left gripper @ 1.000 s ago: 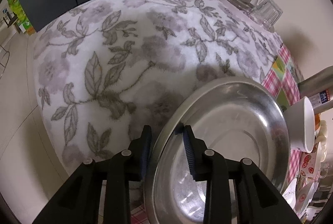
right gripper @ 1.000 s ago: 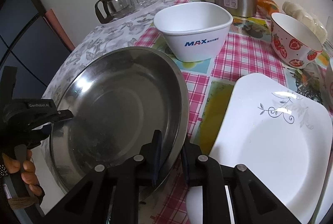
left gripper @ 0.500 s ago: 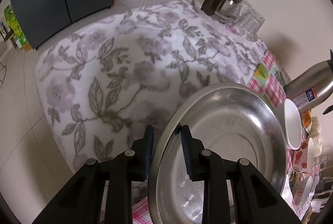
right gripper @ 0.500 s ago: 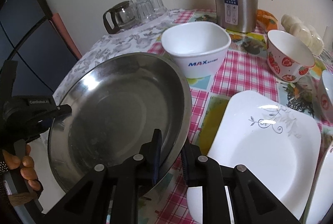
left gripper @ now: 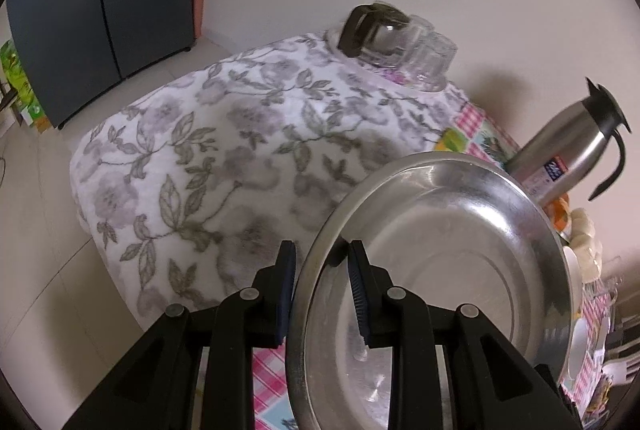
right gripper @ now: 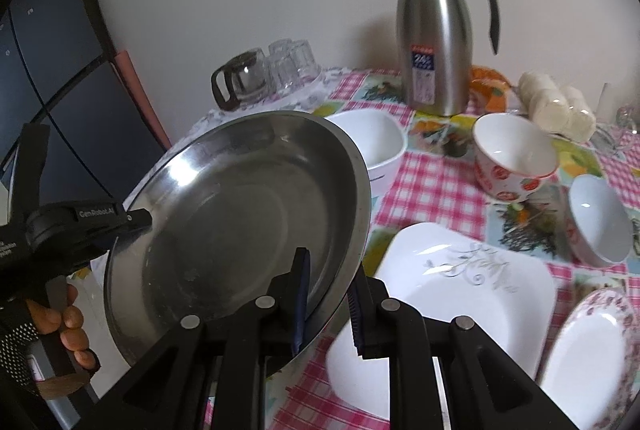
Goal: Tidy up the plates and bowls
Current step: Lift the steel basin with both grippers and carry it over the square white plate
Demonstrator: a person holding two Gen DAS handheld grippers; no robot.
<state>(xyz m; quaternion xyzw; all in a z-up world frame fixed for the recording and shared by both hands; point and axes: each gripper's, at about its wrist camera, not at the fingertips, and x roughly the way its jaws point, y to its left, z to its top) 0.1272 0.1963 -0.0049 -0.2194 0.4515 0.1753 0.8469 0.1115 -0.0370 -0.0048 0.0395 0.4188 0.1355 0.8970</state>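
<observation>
One steel basin point(right gripper: 240, 214), big, round, tilted, held off the table by both grippers; fills centre-left of the right wrist view and lower right of the left wrist view point(left gripper: 432, 270). Left gripper point(left gripper: 320, 286) narrowed onto the basin's near rim, one pad outside, one inside. Right gripper point(right gripper: 330, 300) likewise pinches the opposite rim, fingers nearly together with the wall between them. Left gripper also shows at left edge of the right view point(right gripper: 120, 220), hand point(right gripper: 64, 326) below it.

Counts, right view: white bowls 1 plain point(right gripper: 376, 142), partly behind the basin's upper rim; 1 strawberry bowl point(right gripper: 512, 158); 1 small white bowl point(right gripper: 600, 222) at right edge. Plates: 1 square white plate point(right gripper: 460, 294) lower centre, just beside the basin's lower rim; 1 floral-rim plate point(right gripper: 592, 354) lower right corner. 1 steel thermos jug point(right gripper: 436, 38) top centre. 1 glass pot point(right gripper: 240, 78) with glasses point(right gripper: 292, 64) beside it, count unclear.

Room: floral cloth point(left gripper: 224, 158) upper left of left view is bare; checked tablecloth point(right gripper: 432, 186) crowded on right.
</observation>
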